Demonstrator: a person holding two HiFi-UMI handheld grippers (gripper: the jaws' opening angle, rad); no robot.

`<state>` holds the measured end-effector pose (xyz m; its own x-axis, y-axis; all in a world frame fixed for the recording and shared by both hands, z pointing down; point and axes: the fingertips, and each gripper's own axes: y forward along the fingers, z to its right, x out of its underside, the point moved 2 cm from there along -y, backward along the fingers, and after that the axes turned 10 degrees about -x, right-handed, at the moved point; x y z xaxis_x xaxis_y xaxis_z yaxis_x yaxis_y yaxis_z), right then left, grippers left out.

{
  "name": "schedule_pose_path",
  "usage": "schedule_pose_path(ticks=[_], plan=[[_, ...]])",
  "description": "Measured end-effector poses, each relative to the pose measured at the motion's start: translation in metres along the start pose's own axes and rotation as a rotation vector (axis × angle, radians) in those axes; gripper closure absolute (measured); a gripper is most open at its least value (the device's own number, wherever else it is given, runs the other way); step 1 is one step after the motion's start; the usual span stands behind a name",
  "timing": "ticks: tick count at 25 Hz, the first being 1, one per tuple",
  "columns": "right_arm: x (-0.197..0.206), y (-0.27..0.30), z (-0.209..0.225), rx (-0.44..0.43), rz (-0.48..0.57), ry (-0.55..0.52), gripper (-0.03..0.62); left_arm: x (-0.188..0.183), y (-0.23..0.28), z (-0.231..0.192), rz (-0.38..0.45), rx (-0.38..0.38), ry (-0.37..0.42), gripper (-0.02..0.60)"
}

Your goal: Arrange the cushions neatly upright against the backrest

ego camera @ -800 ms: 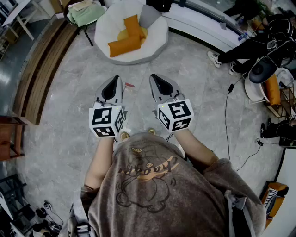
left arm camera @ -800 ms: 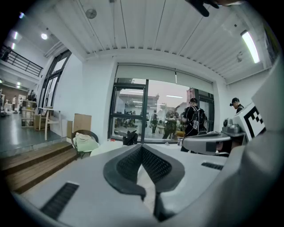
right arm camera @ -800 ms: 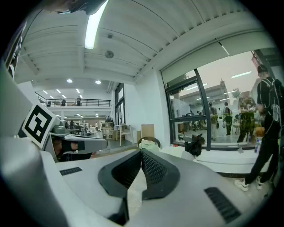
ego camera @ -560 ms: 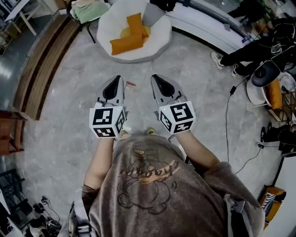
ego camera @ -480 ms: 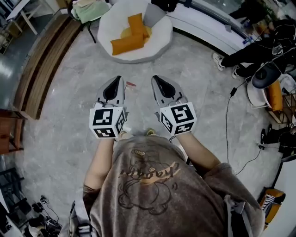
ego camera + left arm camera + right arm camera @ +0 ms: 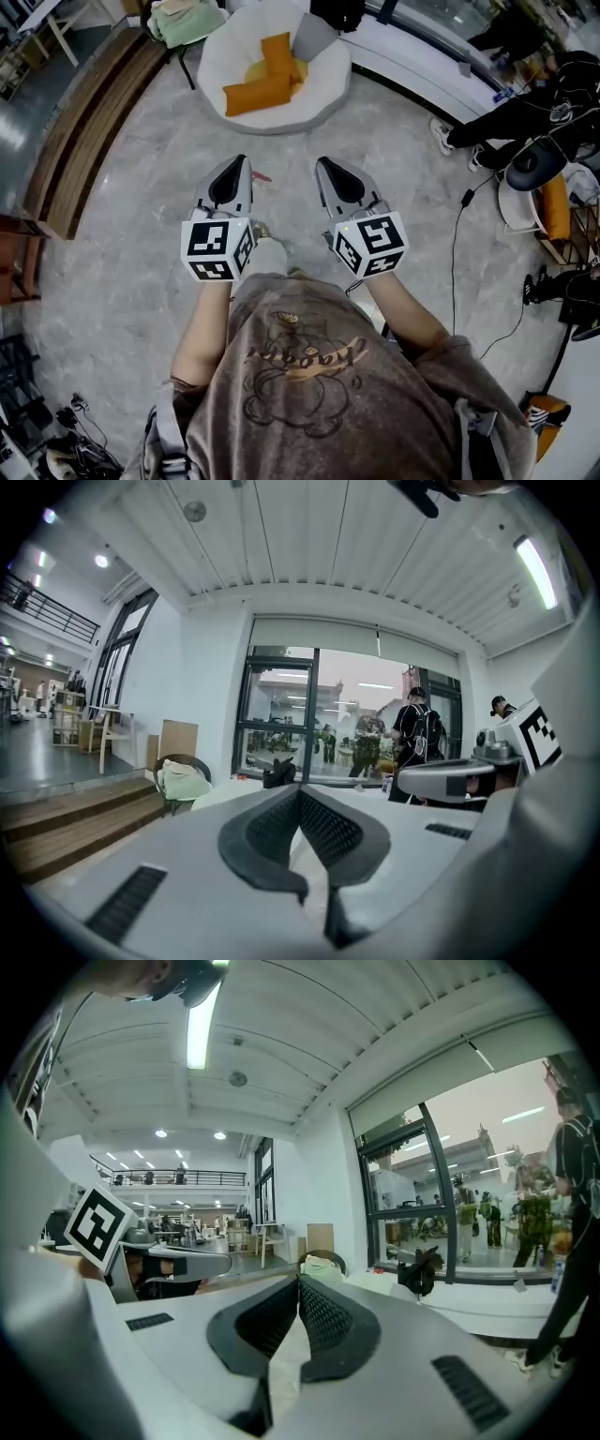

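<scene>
A round white seat stands on the floor ahead in the head view. On it lie a long orange cushion, a second orange cushion and a yellowish one, all flat. A grey cushion leans at its back. My left gripper and right gripper hover side by side over the marble floor, well short of the seat. Both are shut with nothing between the jaws, as the left gripper view and the right gripper view also show.
Wooden steps run along the left. A chair with a green cloth stands beside the seat. A low white platform and seated people are at the right, with a cable on the floor. A small red scrap lies between the grippers.
The right gripper has drifted a little to the right. A pale shoe has stepped forward between the two grippers. Both grippers stay shut and empty.
</scene>
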<state>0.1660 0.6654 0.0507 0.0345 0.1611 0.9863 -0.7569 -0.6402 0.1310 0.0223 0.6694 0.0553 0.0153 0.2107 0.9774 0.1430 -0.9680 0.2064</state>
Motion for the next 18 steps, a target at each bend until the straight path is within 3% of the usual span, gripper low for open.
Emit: schedule_pose_path(ticks=[18], plan=[[-0.001, 0.07, 0.063, 0.042, -0.003, 0.031, 0.572, -0.013, 0.1, -0.022, -0.018, 0.057, 0.023, 0.577]])
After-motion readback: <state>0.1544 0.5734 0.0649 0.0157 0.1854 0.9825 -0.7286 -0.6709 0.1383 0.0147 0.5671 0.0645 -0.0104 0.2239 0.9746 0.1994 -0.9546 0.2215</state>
